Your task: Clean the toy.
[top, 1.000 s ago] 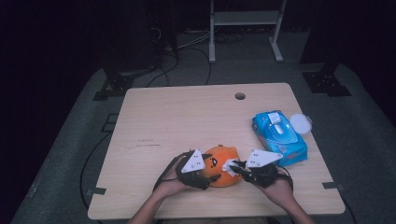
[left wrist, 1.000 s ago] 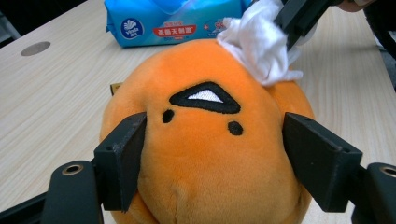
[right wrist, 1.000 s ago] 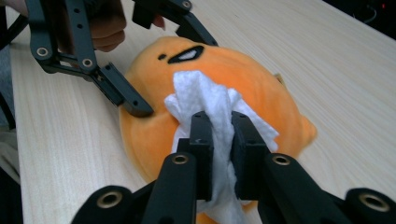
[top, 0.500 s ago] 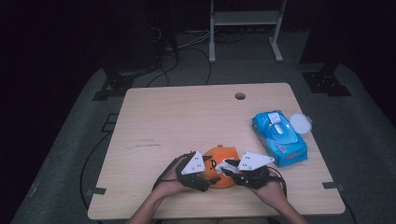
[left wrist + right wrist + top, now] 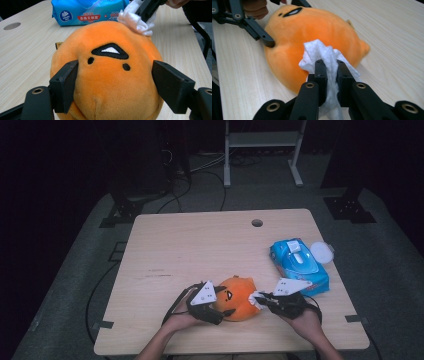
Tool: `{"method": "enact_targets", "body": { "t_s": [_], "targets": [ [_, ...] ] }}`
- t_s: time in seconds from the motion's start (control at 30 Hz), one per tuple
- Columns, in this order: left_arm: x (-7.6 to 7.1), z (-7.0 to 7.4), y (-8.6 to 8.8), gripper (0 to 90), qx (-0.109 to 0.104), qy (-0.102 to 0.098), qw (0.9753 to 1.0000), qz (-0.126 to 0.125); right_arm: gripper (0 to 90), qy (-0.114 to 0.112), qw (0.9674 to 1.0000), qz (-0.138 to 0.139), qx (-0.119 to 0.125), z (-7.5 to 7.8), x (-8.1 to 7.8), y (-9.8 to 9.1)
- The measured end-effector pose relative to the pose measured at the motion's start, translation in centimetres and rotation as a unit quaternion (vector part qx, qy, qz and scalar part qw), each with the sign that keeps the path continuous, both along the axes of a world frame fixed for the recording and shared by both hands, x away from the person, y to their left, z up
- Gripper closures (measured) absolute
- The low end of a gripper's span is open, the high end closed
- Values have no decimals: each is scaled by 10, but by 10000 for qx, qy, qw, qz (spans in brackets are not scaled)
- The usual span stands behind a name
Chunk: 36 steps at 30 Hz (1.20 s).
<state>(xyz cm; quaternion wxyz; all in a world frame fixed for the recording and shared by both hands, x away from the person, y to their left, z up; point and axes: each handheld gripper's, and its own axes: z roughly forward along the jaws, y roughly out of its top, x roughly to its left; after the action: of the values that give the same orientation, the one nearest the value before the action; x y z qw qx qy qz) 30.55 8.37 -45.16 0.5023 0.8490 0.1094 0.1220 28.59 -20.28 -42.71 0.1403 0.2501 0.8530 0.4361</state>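
My left gripper (image 5: 115,82) clamps the orange plush (image 5: 107,75) by its sides — soft, light, squashy; my right gripper (image 5: 331,67) is clenched on a limp white wipe (image 5: 322,56), dabbing it.

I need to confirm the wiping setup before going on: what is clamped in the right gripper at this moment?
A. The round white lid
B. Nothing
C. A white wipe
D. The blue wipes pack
C. In the right gripper view the right gripper has its jaws closed on a crumpled white wipe, pressed against the orange plush toy, while the left gripper steadies the toy from both sides.
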Motion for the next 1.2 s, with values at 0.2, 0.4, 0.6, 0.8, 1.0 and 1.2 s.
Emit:
{"method": "enact_targets", "body": {
  "t_s": [0.2,0.4,0.6,0.8,1.0,1.2],
  "targets": [
    [16,15,12,145,-636,857,9933,440,812,4,9994,319,137,0,-5,17],
    [9,6,5,238,-262,694,9969,261,813,-299,9990,333,27,7,-15,26],
    [-3,10,2,280,235,97,9997,-71,812,-188,9991,135,354,8,-4,22],
    [-5,11,2,288,280,25,9994,-177,813,-42,9992,-138,368,3,3,8],
    [11,17,10,86,-75,665,9974,279,815,-66,9990,171,407,5,-3,20],
    [3,13,5,190,141,375,9991,138,814,4,9989,87,464,4,2,16]
  ]
}}
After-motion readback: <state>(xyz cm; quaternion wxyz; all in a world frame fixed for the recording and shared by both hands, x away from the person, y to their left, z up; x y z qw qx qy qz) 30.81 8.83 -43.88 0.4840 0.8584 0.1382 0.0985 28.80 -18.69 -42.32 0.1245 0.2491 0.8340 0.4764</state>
